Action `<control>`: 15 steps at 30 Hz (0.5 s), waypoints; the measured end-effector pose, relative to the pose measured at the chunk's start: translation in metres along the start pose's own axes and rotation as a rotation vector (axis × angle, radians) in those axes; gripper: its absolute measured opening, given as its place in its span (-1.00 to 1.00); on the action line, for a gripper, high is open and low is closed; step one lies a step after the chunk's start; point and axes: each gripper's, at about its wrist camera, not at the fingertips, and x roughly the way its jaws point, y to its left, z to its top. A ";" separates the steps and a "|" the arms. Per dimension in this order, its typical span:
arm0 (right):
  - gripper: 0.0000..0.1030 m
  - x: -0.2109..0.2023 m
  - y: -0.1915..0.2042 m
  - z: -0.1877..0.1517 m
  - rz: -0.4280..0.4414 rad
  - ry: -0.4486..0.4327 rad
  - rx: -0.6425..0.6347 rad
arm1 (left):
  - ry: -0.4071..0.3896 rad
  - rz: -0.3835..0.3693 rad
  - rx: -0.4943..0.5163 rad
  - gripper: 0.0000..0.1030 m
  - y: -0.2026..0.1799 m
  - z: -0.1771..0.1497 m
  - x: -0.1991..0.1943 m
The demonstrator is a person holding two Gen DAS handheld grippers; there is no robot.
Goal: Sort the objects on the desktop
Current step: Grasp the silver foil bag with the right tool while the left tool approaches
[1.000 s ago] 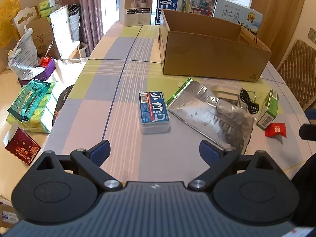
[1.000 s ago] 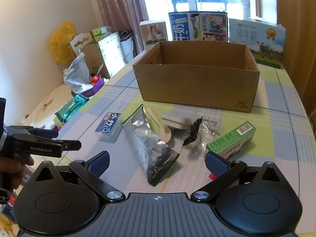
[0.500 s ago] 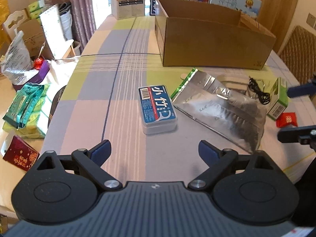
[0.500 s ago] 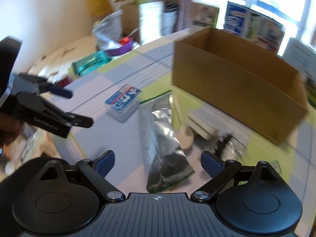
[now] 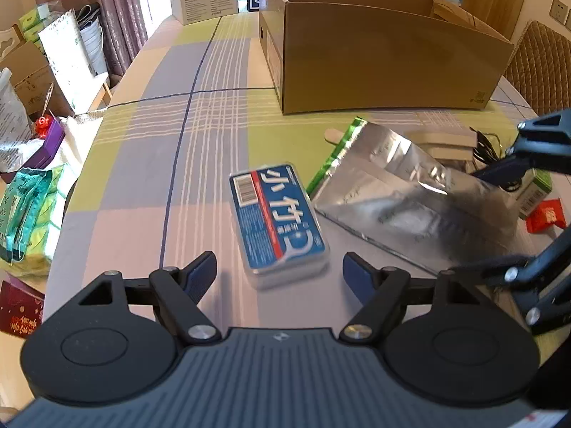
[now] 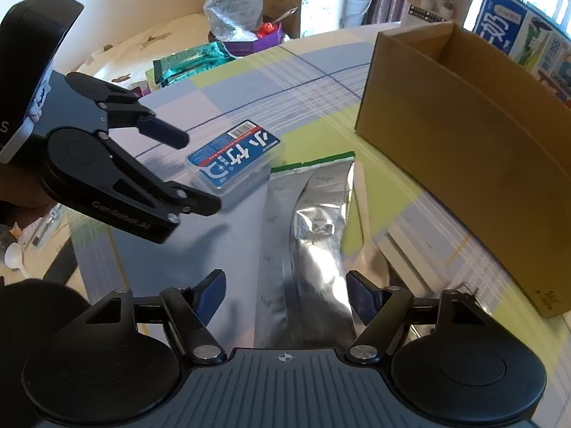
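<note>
- Checked cloth in lilac, lime and grey covers the tabletop [image 5: 150, 164], with a curtain [image 5: 117, 10] and stacked cartons behind it; since a second ago our view of it has tipped lower and closer, so the far end of the room has slid out of the top of the left wrist picture.
- Our open cardboard box [image 5: 385, 60] stands at the far side of the cloth and now fills more of both views than it did a second ago.
- Next in size, the silver foil pouch [image 5: 414, 196] lies flat before the box, its green-edged end pointing at the box; our right gripper [image 6: 285, 294] has come over it, jaws wide, the pouch running between the blue pads without contact that we can see.
- Our left gripper [image 5: 280, 273] has closed in on the blue-labelled plastic case [image 5: 276, 217], which lay well ahead of it earlier; its jaws stand wide, the near end of the case just short of the gap between them.
- That case rests on the cloth just beside the pouch, untouched.
- A green carton [image 5: 535, 192] and a small red packet [image 5: 546, 215] sit at the right edge, partly hidden by our right gripper.
</note>
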 end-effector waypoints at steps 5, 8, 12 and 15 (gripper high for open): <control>0.25 0.013 0.001 0.004 -0.011 0.028 -0.005 | -0.002 -0.004 -0.003 0.44 0.003 0.004 0.011; 0.08 0.019 0.000 0.004 -0.025 0.039 0.002 | 0.004 -0.007 0.006 0.12 0.005 0.004 0.015; -0.25 0.017 -0.007 0.001 -0.012 0.044 0.070 | 0.004 -0.003 0.021 0.04 0.004 0.001 0.013; -0.31 0.010 -0.011 -0.001 -0.001 0.046 0.126 | 0.010 -0.004 0.044 0.04 0.002 -0.008 0.006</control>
